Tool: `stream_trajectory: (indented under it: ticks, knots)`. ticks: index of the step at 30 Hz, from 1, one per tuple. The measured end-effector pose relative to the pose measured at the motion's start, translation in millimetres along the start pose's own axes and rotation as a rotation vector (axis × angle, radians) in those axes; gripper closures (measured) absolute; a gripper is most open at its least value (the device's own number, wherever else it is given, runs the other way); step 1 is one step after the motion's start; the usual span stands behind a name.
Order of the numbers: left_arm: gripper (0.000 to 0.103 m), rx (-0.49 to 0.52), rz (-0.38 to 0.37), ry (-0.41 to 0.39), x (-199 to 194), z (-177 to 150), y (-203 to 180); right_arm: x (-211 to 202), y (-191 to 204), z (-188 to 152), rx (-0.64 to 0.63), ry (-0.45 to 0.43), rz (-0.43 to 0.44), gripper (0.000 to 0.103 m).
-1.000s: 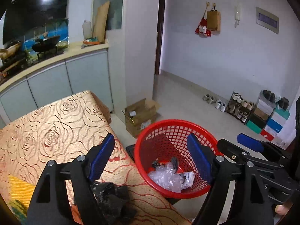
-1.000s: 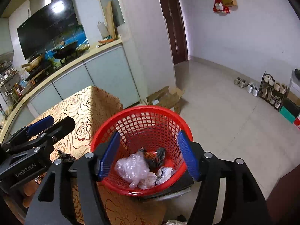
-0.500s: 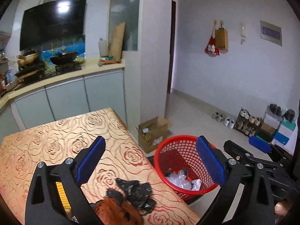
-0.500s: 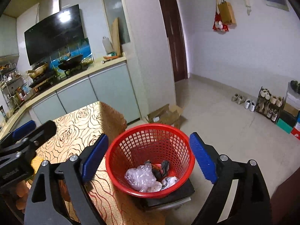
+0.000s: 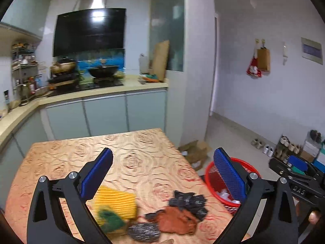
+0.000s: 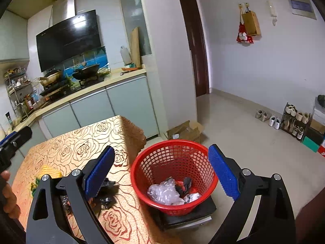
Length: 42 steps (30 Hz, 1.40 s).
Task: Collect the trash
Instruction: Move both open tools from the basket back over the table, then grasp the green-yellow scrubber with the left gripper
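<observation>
- Left gripper (image 5: 162, 172) hangs over the desk (image 5: 132, 148), fingers spread wide, nothing between them.
- Only the left wrist view lays out the desk litter: a black crumpled wrapper (image 5: 189, 200) touching an orange-brown scrap (image 5: 176, 219), a dark foil packet (image 5: 144, 231) at the near edge, and a yellow ribbed piece (image 5: 117, 201) with a blurred green bit (image 5: 109, 219).
- Right gripper (image 6: 160, 170) is opening, fingers wide and empty, above the red basket (image 6: 174, 152).
- Only the right wrist view looks into the basket: clear crumpled plastic (image 6: 162, 193) and dark scraps at the bottom, the basket standing on a dark stand beside the desk.
</observation>
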<state>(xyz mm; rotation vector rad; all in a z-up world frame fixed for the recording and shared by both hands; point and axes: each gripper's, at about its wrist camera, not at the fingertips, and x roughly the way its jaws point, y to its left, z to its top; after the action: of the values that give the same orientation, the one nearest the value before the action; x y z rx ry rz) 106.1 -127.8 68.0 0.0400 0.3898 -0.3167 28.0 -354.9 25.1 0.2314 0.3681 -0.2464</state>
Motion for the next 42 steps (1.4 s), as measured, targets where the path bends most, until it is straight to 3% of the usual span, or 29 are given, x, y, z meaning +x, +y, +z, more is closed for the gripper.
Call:
stream_trajectory:
  ticks: [12, 16, 20, 27, 35, 42]
  knots:
    - [0.007, -0.098, 0.228, -0.008, -45.3, -8.4, 103.3, -4.9, 28.9, -3.1, -0.044, 0.008, 0.063, 0.006]
    - [0.007, -0.133, 0.263, 0.021, -52.9, -21.3, 127.6, -3.9, 40.8, -4.6, -0.059, 0.015, 0.089, 0.006]
    - [0.007, -0.122, 0.252, 0.068, -50.5, -40.6, 131.2, -4.8, 49.0, -5.1, -0.076, 0.018, 0.107, 0.006]
    - [0.007, -0.086, 0.124, 0.158, -27.7, -67.4, 111.9, 0.1, 55.4, -6.4, -0.089, 0.039, 0.113, 0.006]
    - [0.008, -0.067, 0.084, 0.204, -3.7, -79.9, 104.1, 10.5, 51.1, -11.6, -0.088, 0.069, 0.099, 0.006]
    - [0.031, -0.059, 0.07, 0.252, 16.7, -85.6, 104.0, 21.7, 47.5, -13.8, -0.079, 0.089, 0.093, 0.006]
